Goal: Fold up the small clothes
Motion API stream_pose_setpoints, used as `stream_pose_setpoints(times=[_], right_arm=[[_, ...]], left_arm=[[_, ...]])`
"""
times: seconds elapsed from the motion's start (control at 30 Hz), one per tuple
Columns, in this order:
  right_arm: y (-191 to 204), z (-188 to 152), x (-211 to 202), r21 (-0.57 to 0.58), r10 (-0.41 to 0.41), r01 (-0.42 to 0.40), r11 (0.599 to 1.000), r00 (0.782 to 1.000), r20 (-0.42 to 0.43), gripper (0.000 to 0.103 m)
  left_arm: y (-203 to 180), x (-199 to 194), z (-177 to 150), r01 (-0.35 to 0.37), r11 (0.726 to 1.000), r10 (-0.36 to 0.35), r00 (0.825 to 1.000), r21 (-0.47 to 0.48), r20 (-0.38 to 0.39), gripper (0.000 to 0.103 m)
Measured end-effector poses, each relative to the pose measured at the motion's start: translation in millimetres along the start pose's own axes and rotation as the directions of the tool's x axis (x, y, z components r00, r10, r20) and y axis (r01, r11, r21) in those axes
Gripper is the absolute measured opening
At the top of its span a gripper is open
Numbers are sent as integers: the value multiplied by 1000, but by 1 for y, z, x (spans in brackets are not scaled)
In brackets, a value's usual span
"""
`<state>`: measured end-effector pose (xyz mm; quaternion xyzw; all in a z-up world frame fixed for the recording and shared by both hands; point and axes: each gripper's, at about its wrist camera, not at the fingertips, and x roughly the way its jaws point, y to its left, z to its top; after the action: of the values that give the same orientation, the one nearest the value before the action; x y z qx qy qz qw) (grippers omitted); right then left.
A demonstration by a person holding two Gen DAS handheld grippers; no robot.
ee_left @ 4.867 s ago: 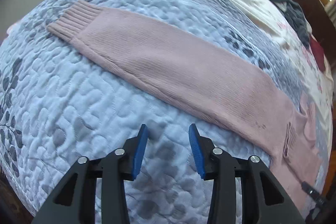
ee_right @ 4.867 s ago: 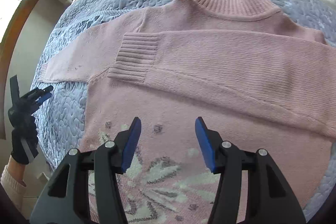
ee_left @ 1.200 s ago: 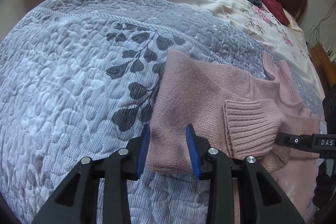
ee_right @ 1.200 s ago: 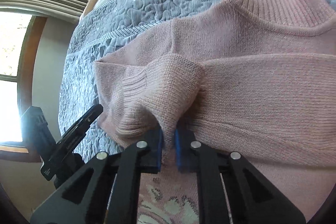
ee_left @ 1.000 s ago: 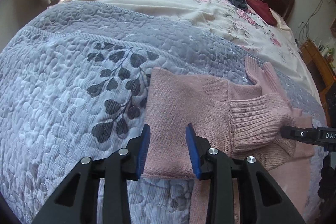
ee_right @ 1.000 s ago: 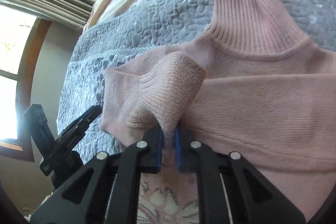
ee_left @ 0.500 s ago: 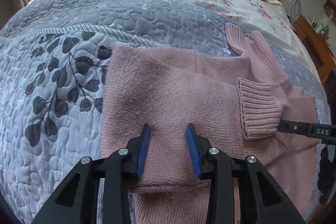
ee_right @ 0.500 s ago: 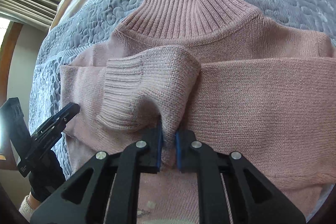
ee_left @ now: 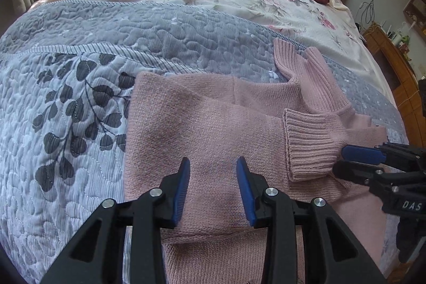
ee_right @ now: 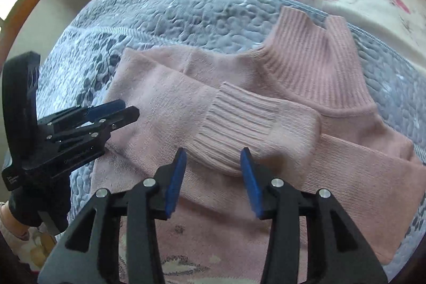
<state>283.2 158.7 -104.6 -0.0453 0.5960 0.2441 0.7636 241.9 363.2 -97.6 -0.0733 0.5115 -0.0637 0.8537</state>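
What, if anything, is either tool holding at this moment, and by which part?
Nothing: the right tool is open just short of the sleeve cuff, and the left tool is open above the sweater.

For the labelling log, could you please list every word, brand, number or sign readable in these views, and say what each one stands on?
"DAS": white letters on the black body of the right gripper, seen in the left wrist view; the word runs off the picture's edge.
Embossed lettering on the black body of the left gripper, seen in the right wrist view: too blurred to read.
The pink sweater and grey quilt carry no text.
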Motion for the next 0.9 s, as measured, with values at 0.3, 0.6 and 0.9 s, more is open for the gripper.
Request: stream_pose_setpoints(times=[0.3,0.6,0.9], right_arm=[[11,2,43,-79,-102,96,992,992,-72,33],[-51,-8,-13,205,55,-67,976,996,68,8],[-129,-54,-78,434,-37,-50,899,981,190,8]], left_arm=[[6,16,-7,14,1000,-14,1000,-2,-17,38],[7,18,-6,16,1000,-16,1000,-7,-21,39],[6,20,-6,-2,1000,2,1000,3,-15,40]])
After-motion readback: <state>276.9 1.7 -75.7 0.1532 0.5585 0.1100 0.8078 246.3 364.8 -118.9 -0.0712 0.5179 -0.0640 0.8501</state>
